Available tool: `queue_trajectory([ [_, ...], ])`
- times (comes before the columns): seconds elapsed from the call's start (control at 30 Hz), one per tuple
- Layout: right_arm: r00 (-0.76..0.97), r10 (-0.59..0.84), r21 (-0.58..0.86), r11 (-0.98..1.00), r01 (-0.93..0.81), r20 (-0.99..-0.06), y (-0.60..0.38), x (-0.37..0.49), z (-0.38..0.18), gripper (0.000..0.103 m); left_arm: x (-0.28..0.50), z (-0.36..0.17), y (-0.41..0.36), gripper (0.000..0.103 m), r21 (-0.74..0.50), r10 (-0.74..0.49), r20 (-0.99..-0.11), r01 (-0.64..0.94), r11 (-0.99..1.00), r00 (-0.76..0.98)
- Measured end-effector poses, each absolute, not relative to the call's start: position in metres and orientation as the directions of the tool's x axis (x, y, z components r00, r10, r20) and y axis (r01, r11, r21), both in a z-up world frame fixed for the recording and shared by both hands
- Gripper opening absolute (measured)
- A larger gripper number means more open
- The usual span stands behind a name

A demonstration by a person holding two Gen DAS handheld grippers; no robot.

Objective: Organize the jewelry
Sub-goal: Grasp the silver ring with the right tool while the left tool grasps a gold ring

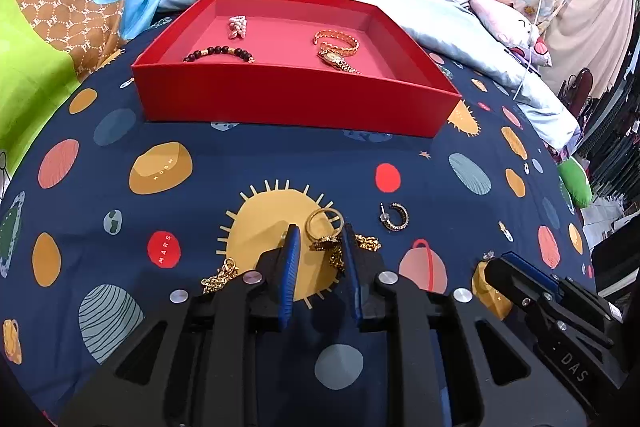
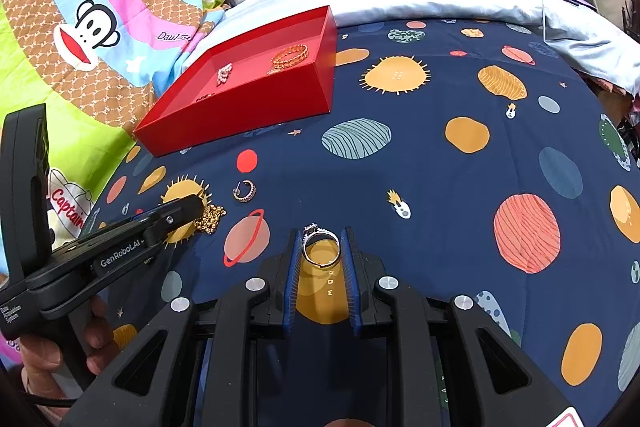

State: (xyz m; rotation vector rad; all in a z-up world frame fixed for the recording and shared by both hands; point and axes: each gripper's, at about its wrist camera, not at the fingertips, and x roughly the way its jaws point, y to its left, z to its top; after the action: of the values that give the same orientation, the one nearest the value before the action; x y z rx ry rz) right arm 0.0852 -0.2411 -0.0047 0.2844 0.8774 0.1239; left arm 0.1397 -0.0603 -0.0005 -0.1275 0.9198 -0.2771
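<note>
A: Left claw nearly closed around gold ring and chain on the bed; contact unclear.
B: Light, slippery; pinch the band. Right claw clamped on silver ring.

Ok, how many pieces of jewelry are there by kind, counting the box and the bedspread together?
Rings: 2, gold ring and silver ring
Bracelets: 2, dark bead bracelet and gold bracelet
Watch: 1
Earring: 1
Gold chain: 1
Pink-white bead piece, kind unclear: 1
Total: 8

Silver ring upright between pads; gold ring atop gold chain.
</note>
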Motion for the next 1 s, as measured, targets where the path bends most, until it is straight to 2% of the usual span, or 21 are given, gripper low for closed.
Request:
queue_trajectory([
  [0.17, 0.635, 0.224, 0.297, 0.955, 0.009, -0.739, -0.241, 0.085, -0.005, 0.019, 0.143, -0.001, -0.06, 0.02, -0.254, -0.317, -0.762, 0.19, 0.948, 0.565],
  [0.3, 0.638, 0.226, 0.299, 0.954, 0.007, -0.736, -0.24, 0.085, -0.005, 0.019, 0.143, -0.001, -0.058, 0.014, -0.267, -0.327, -0.76, 0.188, 0.945, 0.562],
  [0.43, 0.641, 0.229, 0.303, 0.953, 0.005, -0.732, -0.237, 0.084, -0.003, 0.019, 0.141, 0.004, -0.057, 0.014, -0.259, -0.322, -0.751, 0.191, 0.947, 0.576],
  [1.0, 0.684, 0.252, 0.308, 0.951, -0.042, -0.685, -0.234, 0.081, 0.031, 0.019, 0.113, 0.058, -0.041, 0.014, -0.276, -0.376, -0.656, 0.256, 0.926, 0.654],
])
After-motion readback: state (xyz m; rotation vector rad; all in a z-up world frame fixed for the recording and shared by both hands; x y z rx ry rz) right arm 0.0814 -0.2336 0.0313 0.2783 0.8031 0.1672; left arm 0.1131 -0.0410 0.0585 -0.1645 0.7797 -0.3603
